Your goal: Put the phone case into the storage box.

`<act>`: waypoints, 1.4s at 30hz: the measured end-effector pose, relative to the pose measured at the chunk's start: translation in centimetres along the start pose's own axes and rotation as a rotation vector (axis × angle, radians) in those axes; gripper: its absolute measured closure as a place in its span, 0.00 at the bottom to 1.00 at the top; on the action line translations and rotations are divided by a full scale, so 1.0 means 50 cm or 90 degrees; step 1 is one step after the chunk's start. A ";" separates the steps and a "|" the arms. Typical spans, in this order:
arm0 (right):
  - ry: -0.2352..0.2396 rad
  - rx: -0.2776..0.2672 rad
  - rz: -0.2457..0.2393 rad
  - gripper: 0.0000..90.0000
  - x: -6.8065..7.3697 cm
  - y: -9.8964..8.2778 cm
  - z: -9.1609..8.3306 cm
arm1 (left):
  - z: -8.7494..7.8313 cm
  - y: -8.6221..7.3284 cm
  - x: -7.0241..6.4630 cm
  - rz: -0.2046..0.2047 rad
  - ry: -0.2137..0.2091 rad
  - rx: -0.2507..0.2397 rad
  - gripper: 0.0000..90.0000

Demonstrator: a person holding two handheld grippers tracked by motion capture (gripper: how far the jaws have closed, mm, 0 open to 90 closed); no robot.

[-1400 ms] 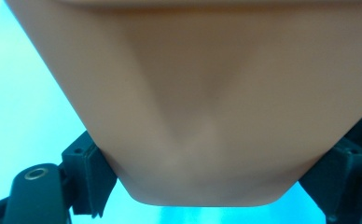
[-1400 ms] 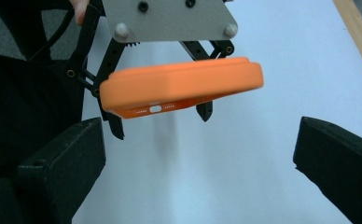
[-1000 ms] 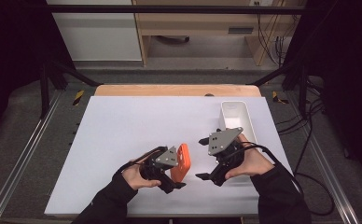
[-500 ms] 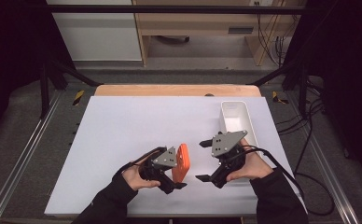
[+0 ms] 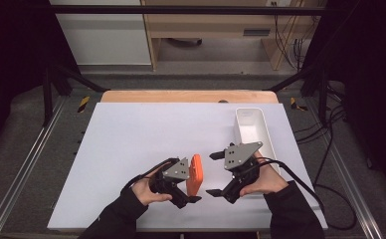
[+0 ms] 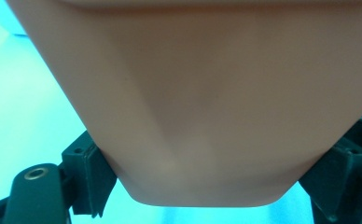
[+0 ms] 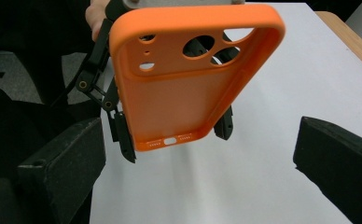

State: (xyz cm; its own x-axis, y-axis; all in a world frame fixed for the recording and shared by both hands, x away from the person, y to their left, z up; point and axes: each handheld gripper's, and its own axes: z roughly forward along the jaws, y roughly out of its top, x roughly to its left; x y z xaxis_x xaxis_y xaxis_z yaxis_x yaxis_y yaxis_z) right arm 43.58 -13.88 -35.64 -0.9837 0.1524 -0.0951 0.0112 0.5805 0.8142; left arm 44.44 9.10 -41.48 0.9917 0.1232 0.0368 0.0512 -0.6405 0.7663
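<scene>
While the left gripper (image 5: 190, 191) clamps the orange phone case (image 5: 195, 174) above the near desk (image 5: 131, 134), the right gripper (image 5: 215, 174) waits just beside it, jaws apart and empty.

If the right gripper closes off-centre on the flexible case, I judge it could twist or slip from the left grip and drop onto the desk. From the right gripper view the case's (image 7: 184, 84) hollow inside and camera holes are plain; the left gripper view gives its smooth back (image 6: 207, 102) pinched between both jaws; the high view adds the white tray (image 5: 250, 130) far right.
</scene>
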 end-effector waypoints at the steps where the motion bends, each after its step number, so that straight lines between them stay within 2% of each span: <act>1: 0.001 0.000 0.000 0.03 0.000 0.000 0.001 | 0.000 0.001 0.000 -0.003 -0.002 -0.002 0.17; 12: 0.015 -0.013 0.002 0.03 0.002 -0.001 0.009 | 0.004 0.008 -0.004 0.010 -0.014 -0.008 0.17; 21: 0.030 -0.029 0.003 0.04 0.003 0.000 0.013 | 0.010 0.015 -0.003 0.008 -0.025 -0.010 0.17; 42: 0.048 -0.034 -0.002 0.07 0.002 -0.003 0.021 | 0.031 0.023 -0.015 0.033 -0.049 -0.008 0.17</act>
State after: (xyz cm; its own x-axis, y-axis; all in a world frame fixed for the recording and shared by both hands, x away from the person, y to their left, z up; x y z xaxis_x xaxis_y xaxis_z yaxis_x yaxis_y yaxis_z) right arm 43.65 -13.12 -36.38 -0.9944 0.0893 -0.0558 0.0009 0.5371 0.8435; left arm 43.93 7.10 -41.64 0.9991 0.0313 0.0269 -0.0009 -0.6350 0.7725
